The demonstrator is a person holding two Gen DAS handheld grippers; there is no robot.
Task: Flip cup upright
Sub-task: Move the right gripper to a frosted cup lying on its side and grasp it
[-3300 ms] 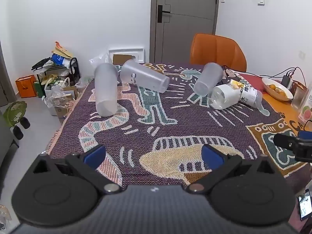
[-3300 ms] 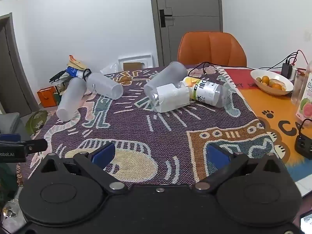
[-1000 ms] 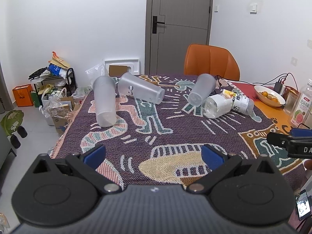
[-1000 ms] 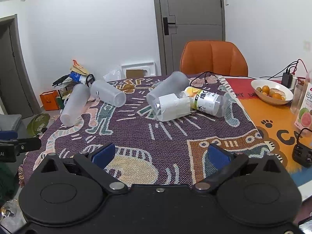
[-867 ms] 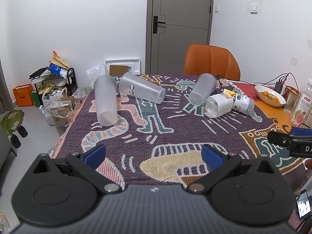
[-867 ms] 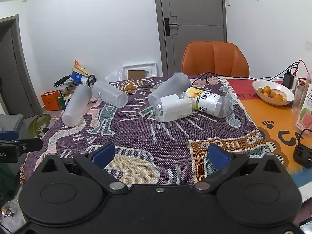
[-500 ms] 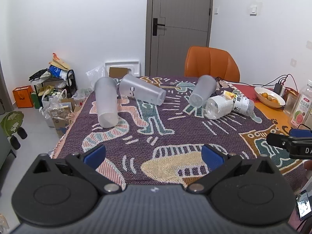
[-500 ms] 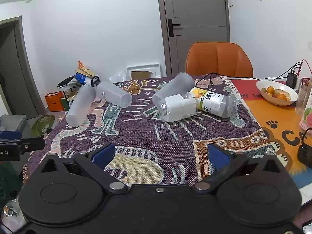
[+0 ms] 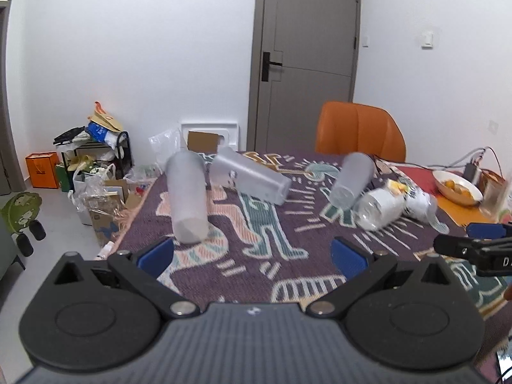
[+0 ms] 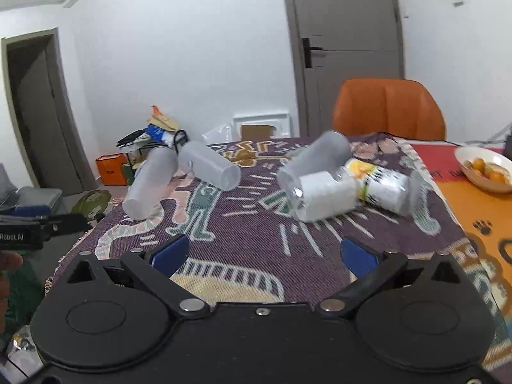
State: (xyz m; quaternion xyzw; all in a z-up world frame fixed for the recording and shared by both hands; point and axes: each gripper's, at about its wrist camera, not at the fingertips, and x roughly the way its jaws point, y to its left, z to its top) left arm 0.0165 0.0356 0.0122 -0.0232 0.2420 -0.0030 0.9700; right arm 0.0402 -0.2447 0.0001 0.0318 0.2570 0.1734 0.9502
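Three frosted plastic cups lie on their sides on the patterned rug-covered table [image 9: 262, 249]. One cup [image 9: 187, 198] lies at the left, one [image 9: 251, 180] behind it, one [image 9: 350, 180] to the right. In the right wrist view they show as the left cup [image 10: 148, 182], the middle cup [image 10: 209, 169] and the right cup [image 10: 315, 160]. My left gripper [image 9: 251, 256] is open and empty, near the left cup's base. My right gripper [image 10: 264, 251] is open and empty, short of the cups. The right gripper's tip [image 9: 470, 246] shows at the left view's right edge.
Two bottles lie on their sides by the right cup: a clear one [image 10: 323, 192] and a yellow-labelled one [image 10: 384, 185]. A bowl of oranges [image 10: 484, 168] sits at the far right. An orange chair [image 9: 360, 132] stands behind the table. Clutter [image 9: 92, 166] lies on the floor left.
Both grippers have moved forward and tilted up, so the cups and bottles look larger and closer. Both stay open. The cups have not moved.
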